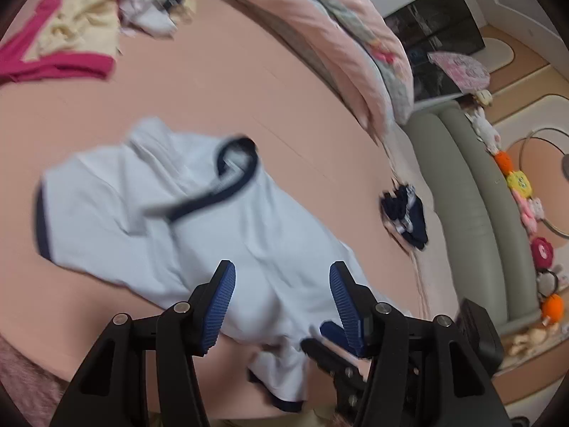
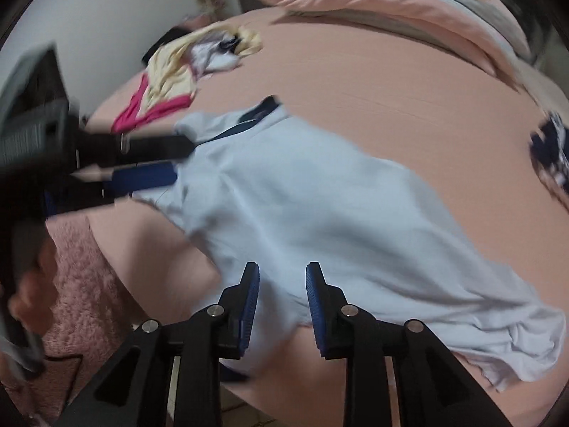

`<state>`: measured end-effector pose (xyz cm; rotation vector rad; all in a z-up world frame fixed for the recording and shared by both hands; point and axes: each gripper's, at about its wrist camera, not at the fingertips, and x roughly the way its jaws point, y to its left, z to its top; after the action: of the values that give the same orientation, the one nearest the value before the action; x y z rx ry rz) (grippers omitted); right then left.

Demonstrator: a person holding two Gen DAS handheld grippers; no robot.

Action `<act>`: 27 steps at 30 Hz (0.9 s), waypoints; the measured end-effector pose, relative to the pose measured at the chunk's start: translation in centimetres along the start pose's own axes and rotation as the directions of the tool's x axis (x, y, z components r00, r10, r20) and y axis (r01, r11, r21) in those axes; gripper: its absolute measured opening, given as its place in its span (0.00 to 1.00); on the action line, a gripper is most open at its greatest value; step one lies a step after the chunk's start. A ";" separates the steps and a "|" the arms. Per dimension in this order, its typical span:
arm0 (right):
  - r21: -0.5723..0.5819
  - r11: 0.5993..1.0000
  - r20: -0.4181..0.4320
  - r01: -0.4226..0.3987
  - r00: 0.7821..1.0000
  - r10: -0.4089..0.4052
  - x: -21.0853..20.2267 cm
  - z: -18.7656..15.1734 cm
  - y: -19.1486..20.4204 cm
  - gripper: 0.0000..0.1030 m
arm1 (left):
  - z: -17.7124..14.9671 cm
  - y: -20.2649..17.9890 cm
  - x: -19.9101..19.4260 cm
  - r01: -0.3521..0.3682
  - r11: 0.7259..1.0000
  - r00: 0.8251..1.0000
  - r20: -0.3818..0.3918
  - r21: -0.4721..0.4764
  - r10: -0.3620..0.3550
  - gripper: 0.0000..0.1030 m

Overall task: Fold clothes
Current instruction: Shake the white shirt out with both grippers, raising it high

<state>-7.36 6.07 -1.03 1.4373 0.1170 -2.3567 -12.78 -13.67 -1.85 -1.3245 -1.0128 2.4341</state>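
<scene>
The pale blue T-shirt (image 1: 149,213) lies spread near the bed's (image 1: 249,85) near edge, beneath the left gripper (image 1: 282,277) and right gripper (image 2: 282,277), both gaping wide.

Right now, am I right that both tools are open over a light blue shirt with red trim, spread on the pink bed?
Not quite: the trim is navy, not red, as the left wrist view shows at the collar of the shirt. Left tool and right tool are indeed open over it on the bed.
</scene>
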 end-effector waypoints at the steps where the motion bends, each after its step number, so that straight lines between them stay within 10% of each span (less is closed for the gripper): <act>1: -0.034 0.999 0.010 -0.002 1.000 0.003 0.1 0.2 0.8 0.27 | 0.0 0.2 0.0 -0.029 1.000 1.000 0.007 0.011 0.029 0.51; 5: -0.155 0.987 -0.049 0.039 0.998 -0.047 3.6 0.1 2.4 0.38 | -0.4 1.3 1.1 -0.037 0.999 0.999 -0.021 -0.028 0.036 0.51; 9: -0.013 0.994 -0.078 0.106 0.991 -0.106 4.7 -0.5 -2.4 0.14 | -1.0 2.0 0.8 -0.086 0.996 0.995 -0.056 0.019 0.087 0.51; 12: -0.029 0.950 -0.039 0.311 0.949 -0.312 2.6 -1.7 -5.4 0.09 | -0.8 1.5 1.3 -0.106 0.993 0.992 -0.061 0.053 0.109 0.51; 21: 0.250 0.807 -0.075 0.535 0.842 -0.534 -6.0 -5.6 -17.9 0.09 | -1.8 -2.5 3.2 -0.144 0.955 0.980 -0.094 0.260 0.173 0.51; 24: 0.342 0.833 -0.037 0.436 0.892 -0.451 -9.0 -5.0 -18.3 0.10 | -3.0 -4.5 2.9 -0.220 0.894 0.963 -0.057 0.390 0.262 0.51; 27: 0.400 0.892 -0.014 0.211 0.974 -0.224 -9.9 -5.4 -16.6 0.17 | -3.0 -3.4 1.8 -0.085 0.949 0.987 -0.104 0.303 0.121 0.51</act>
<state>-4.76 25.54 2.98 1.6391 -0.2412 -2.7021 -11.89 -8.88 -1.93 -1.4274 -0.5311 2.4231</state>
